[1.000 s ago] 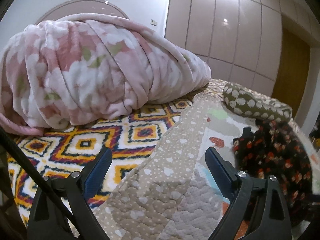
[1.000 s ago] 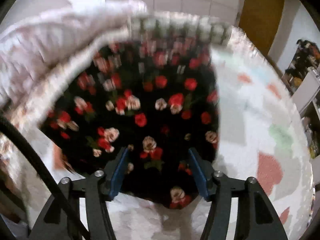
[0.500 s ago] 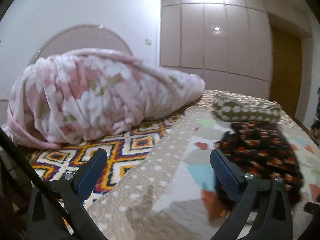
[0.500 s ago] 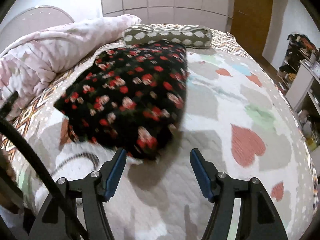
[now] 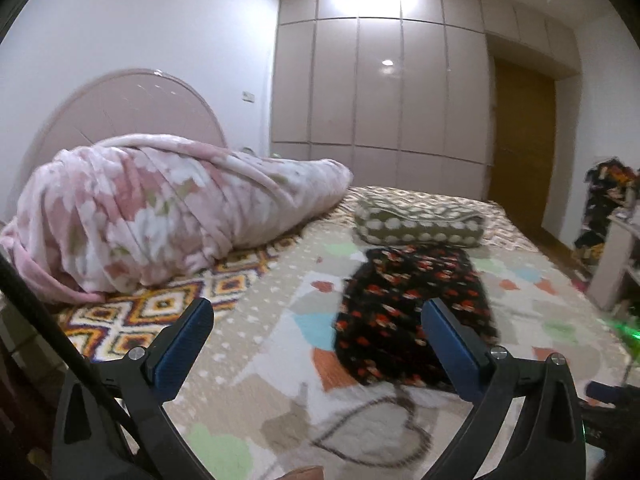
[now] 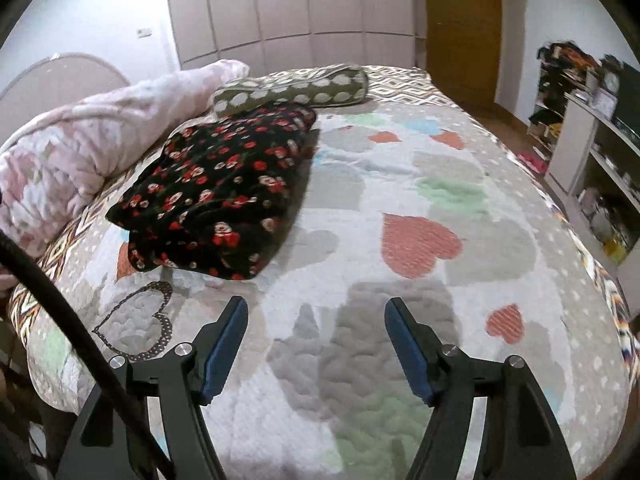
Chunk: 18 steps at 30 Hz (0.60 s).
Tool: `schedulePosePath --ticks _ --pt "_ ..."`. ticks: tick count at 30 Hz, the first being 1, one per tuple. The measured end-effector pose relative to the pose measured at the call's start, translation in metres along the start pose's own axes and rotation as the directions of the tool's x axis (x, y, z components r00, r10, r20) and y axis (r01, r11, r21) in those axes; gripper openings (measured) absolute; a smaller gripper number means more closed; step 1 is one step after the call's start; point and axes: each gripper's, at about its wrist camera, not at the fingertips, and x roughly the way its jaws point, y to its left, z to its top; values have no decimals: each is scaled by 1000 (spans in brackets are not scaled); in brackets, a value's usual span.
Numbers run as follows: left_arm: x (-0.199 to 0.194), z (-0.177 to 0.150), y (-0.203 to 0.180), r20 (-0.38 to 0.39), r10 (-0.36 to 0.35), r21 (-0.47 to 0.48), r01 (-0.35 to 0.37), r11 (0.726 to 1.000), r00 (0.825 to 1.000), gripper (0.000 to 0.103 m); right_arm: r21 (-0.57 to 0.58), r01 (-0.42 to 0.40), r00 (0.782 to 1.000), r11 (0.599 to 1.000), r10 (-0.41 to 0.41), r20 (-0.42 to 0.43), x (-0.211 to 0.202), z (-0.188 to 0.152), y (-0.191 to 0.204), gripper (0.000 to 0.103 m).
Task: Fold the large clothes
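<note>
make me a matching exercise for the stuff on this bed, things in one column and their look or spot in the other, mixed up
Things:
1. garment
2. blanket
3. roll
4. quilt

Descriptions:
A. pink, bunched by the headboard
B. olive with white dots, beyond the black floral piece
C. covers the bed, coloured hearts
D. black with red flowers, folded flat

Pairs: 1-D, 2-A, 3-B, 4-C

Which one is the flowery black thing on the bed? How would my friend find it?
Start at the big bed with the heart-patterned quilt. Beside the heaped pink blanket, just in front of the green spotted roll, lies the folded black cloth. It is the only dark thing on the bed, covered in small red and white flowers.
</note>
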Motion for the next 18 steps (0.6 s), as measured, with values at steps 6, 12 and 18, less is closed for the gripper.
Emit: schedulePosePath --ticks 6,12,18 --pt "7 -20 3 -151 -25 -28 21 999 988 103 39 29 999 999 -28 -17 -2 -10 -7 77" --pt "23 -49 7 -240 2 -26 -8 1000 971 103 -11 57 997 998 -58 -57 11 -20 10 77" --pt "32 -66 7 -287 -1 -21 -5 1000 958 103 -76 68 994 995 -74 -80 22 -26 30 78"
